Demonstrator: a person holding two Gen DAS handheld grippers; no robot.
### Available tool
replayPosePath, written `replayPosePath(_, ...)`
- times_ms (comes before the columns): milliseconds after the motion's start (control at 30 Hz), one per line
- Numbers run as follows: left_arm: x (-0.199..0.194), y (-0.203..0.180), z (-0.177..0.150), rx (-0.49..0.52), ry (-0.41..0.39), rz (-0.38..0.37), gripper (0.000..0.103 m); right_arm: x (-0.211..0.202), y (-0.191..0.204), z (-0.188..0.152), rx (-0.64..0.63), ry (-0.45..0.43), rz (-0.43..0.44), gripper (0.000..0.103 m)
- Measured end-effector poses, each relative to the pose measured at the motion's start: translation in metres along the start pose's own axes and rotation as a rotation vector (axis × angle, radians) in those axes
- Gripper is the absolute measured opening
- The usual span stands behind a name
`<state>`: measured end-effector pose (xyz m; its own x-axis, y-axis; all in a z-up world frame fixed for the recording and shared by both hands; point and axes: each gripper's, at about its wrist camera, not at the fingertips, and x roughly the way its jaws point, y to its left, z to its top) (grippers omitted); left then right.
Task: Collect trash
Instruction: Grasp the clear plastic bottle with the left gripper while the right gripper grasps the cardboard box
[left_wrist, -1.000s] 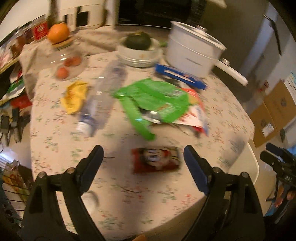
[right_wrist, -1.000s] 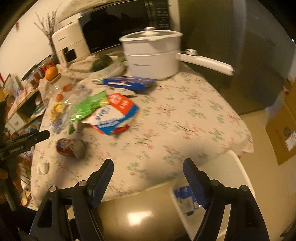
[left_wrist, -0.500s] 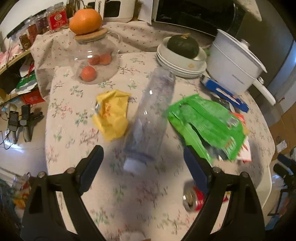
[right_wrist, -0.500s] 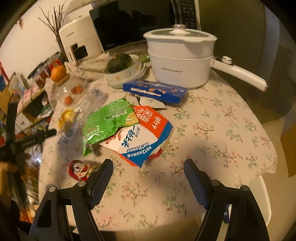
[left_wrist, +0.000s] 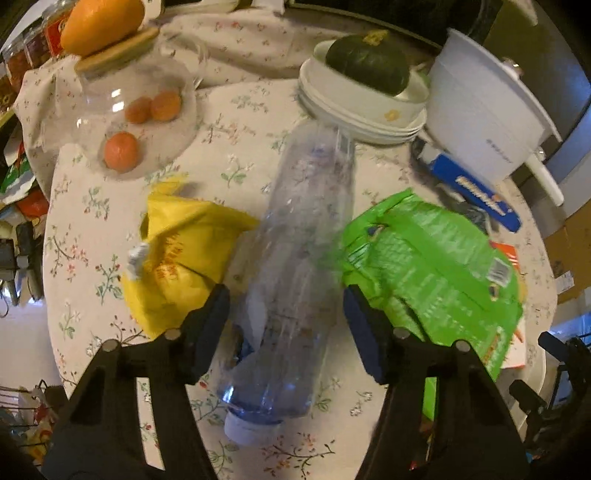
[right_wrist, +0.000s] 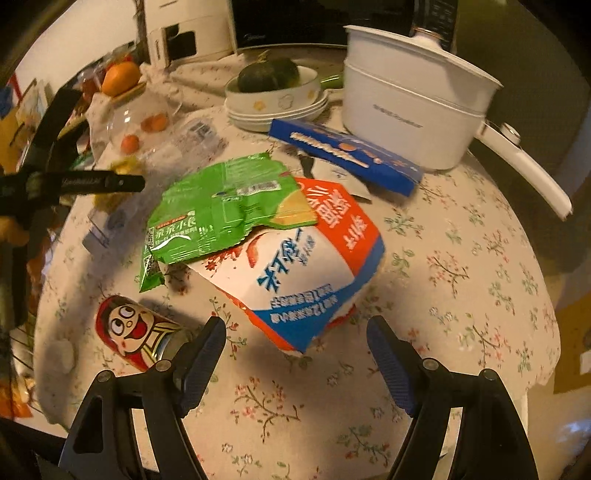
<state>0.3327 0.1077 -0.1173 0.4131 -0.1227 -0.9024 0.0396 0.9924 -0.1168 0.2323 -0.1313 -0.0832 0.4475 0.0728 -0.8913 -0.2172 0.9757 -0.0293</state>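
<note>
A round table under a pale floral cloth (right_wrist: 461, 266) fills both views, crowded at the back with a white lidded pot (right_wrist: 413, 107), stacked white bowls holding a dark green squash (left_wrist: 369, 62) and a glass jar of small oranges (left_wrist: 136, 118). The clear empty plastic bottle (left_wrist: 303, 236) lies on its side between the left gripper's (left_wrist: 286, 314) closing jaws, pads not yet pressing it. The right gripper (right_wrist: 295, 354) hangs spread just short of the white, orange and blue snack bag (right_wrist: 306, 273). The smooth bottle could squirt out or roll; the green wrapper (left_wrist: 424, 254) and crumpled yellow wrapper (left_wrist: 184, 251) beside it might get pinched too.
</note>
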Motion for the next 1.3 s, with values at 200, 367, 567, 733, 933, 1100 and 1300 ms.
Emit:
replayPosePath(200,0.002,0.003,-0.002,-0.021,0.006,-0.019,0.065,0.015,0.014,0.004,-0.083,-0.035,-0.096,0.076)
replayPosePath(367,-0.001,-0.004,-0.006,-0.002,0.036,-0.019,0.065,0.015,0.008,0.008,-0.072,-0.057,-0.089,0.034)
replayPosePath(567,0.001,-0.005,-0.016,-0.027,0.131,-0.033,0.065,-0.019,-0.007,0.013,-0.001,-0.162,-0.050,0.012)
replayPosePath(733,-0.003,-0.008,-0.023,-0.009,0.103,-0.018,0.063,-0.051,-0.019,0.014,0.033,-0.225,-0.023,0.006)
replayPosePath(933,-0.018,-0.008,-0.030,-0.025,0.028,-0.024,0.060,-0.072,-0.034,0.009,0.059,-0.269,-0.036,0.004)
replayPosePath(1100,-0.040,-0.003,-0.031,-0.043,-0.049,-0.024,0.060,-0.081,-0.046,0.006,0.093,-0.293,-0.055,0.002)
replayPosePath(1300,-0.069,-0.004,-0.031,-0.061,-0.120,-0.061,0.060,-0.092,-0.058,0.004,0.126,-0.316,-0.056,0.002)
